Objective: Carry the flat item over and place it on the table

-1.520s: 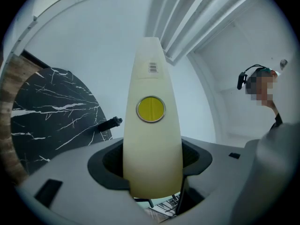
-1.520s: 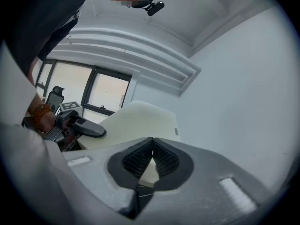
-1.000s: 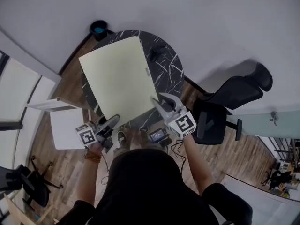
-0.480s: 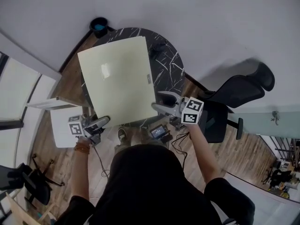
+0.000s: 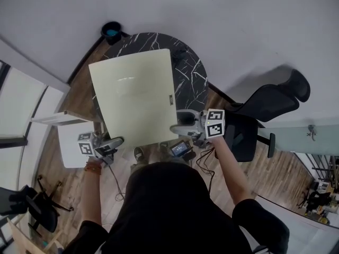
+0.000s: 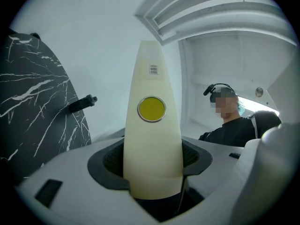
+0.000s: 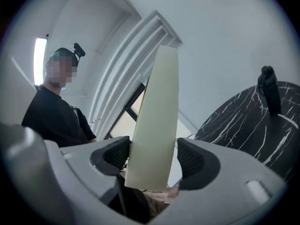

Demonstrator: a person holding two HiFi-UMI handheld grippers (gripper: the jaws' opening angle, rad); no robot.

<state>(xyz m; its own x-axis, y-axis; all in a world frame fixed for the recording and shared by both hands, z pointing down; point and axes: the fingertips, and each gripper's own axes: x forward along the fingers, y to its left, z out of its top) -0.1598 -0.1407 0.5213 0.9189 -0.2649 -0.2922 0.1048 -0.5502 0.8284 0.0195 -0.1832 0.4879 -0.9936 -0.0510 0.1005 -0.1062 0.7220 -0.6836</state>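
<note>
Over the left half of the round black marbled table (image 5: 192, 74), the pale yellow flat board (image 5: 132, 97) spreads from near the far edge to past the near edge, where it juts out toward the person. Both gripper views show bare wall between the board's near part and the tabletop, so that end sits clear of it; whether the far end touches cannot be told. The left gripper (image 5: 117, 141) clamps the board's near left corner, both pads pressed against its faces. The right gripper (image 5: 179, 121) straddles the near right corner; its jaws have just been opening and now stand wide, with a gap between the board and one pad. A small black object (image 5: 177, 54) stands by the tabletop's far right edge.
</note>
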